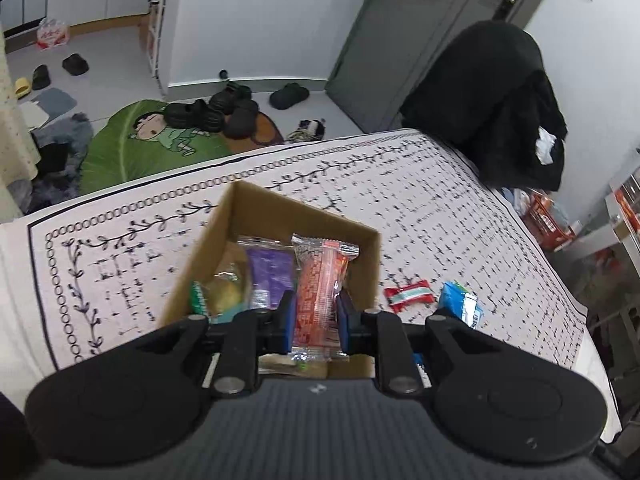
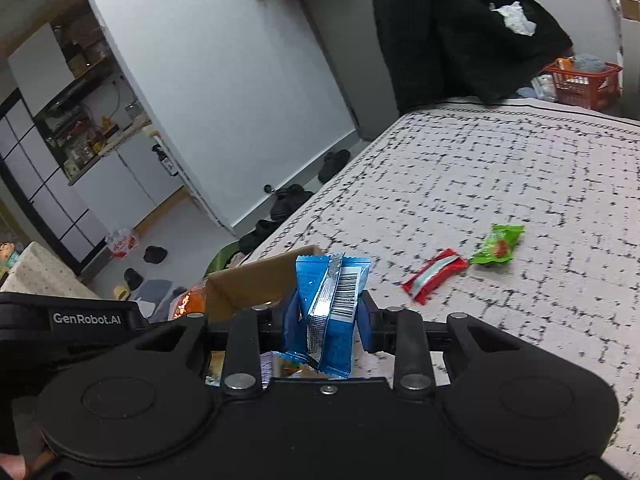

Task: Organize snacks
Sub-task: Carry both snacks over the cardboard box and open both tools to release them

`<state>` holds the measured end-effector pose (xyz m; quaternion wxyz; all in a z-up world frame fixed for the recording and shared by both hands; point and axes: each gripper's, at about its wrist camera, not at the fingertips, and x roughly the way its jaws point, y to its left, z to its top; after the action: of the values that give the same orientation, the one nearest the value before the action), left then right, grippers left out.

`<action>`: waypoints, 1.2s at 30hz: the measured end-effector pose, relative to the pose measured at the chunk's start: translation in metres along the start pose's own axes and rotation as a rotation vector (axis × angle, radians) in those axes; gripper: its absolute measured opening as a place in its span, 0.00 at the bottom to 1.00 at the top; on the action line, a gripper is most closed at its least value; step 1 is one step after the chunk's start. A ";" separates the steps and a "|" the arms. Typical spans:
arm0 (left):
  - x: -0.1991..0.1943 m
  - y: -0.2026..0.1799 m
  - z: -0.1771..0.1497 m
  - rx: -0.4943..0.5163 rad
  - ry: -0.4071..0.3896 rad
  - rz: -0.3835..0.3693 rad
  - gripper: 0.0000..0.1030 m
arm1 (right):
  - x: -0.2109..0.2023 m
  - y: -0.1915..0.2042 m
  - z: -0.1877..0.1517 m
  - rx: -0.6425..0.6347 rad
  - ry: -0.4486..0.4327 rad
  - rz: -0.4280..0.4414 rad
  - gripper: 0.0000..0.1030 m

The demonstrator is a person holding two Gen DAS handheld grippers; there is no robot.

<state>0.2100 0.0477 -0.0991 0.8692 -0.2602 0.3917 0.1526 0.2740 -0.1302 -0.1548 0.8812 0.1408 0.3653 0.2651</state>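
My left gripper (image 1: 316, 312) is shut on an orange snack packet (image 1: 320, 296) and holds it over an open cardboard box (image 1: 248, 208) on the patterned tablecloth. The box holds a purple packet (image 1: 270, 272), a yellowish snack (image 1: 228, 290) and a green-edged packet (image 1: 197, 298). My right gripper (image 2: 328, 316) is shut on a blue snack packet (image 2: 332, 308), just right of the box (image 2: 256, 284); that packet also shows in the left wrist view (image 1: 462, 304). A red packet (image 1: 410, 294) (image 2: 434, 274) and a green packet (image 2: 498, 244) lie on the cloth.
The table (image 1: 440, 208) is covered by a white cloth with black pattern. A black coat on a chair (image 1: 504, 100) stands at the far right corner. An orange basket (image 2: 584, 82) sits beyond the table. Shoes (image 1: 216, 112) and a green rug lie on the floor.
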 end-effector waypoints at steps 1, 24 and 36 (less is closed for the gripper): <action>0.000 0.003 0.000 -0.009 0.005 0.007 0.20 | 0.001 0.003 0.000 -0.004 0.002 0.004 0.29; -0.009 0.015 0.009 -0.050 0.005 0.101 0.62 | -0.005 0.004 -0.003 0.044 0.035 0.113 0.69; 0.002 -0.013 0.001 -0.001 0.024 0.055 0.78 | -0.014 -0.048 0.005 0.086 0.032 -0.007 0.69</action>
<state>0.2182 0.0374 -0.0956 0.8597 -0.2517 0.4091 0.1737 0.2868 -0.1782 -0.1649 0.8694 0.1729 0.3908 0.2482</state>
